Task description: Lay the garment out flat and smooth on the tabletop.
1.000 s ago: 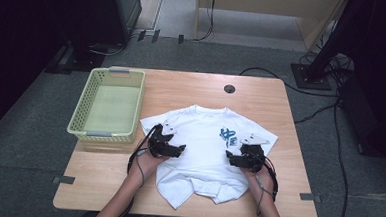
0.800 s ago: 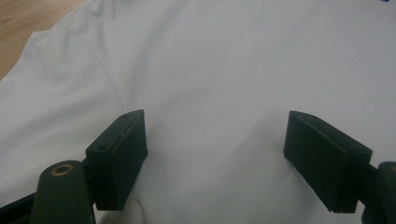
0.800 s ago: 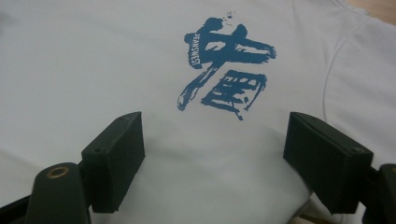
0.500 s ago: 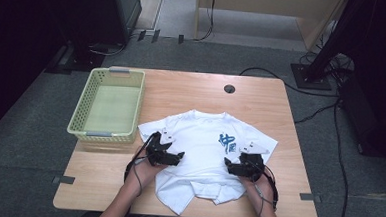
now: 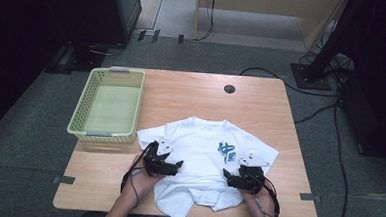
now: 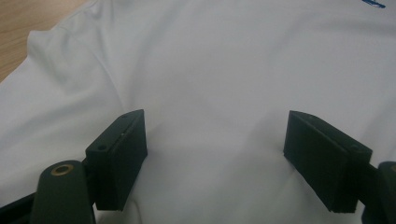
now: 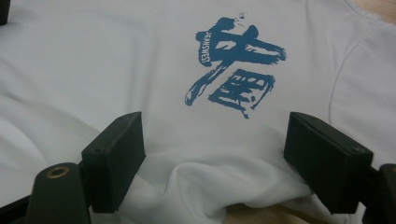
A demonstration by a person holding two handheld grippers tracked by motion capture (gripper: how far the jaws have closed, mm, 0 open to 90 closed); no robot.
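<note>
A wooden table (image 5: pixel 191 96) carries a white shirt (image 5: pixel 203 164) spread at its six o'clock edge, hem rumpled. A green basket (image 5: pixel 108 104) sits at the shirt's ten o'clock. The left gripper (image 5: pixel 170 166) rests on the shirt's nine o'clock side, the right gripper (image 5: pixel 231 178) at four; both have jaws apart over cloth, pinching nothing.

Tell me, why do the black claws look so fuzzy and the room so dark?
In the left gripper view the black pads sit too close to the lens, so they blur, and the white T-shirt looks soft. In the right gripper view the blue print is sharper. In the high view light falls on the table, while the room around stays dark.
</note>
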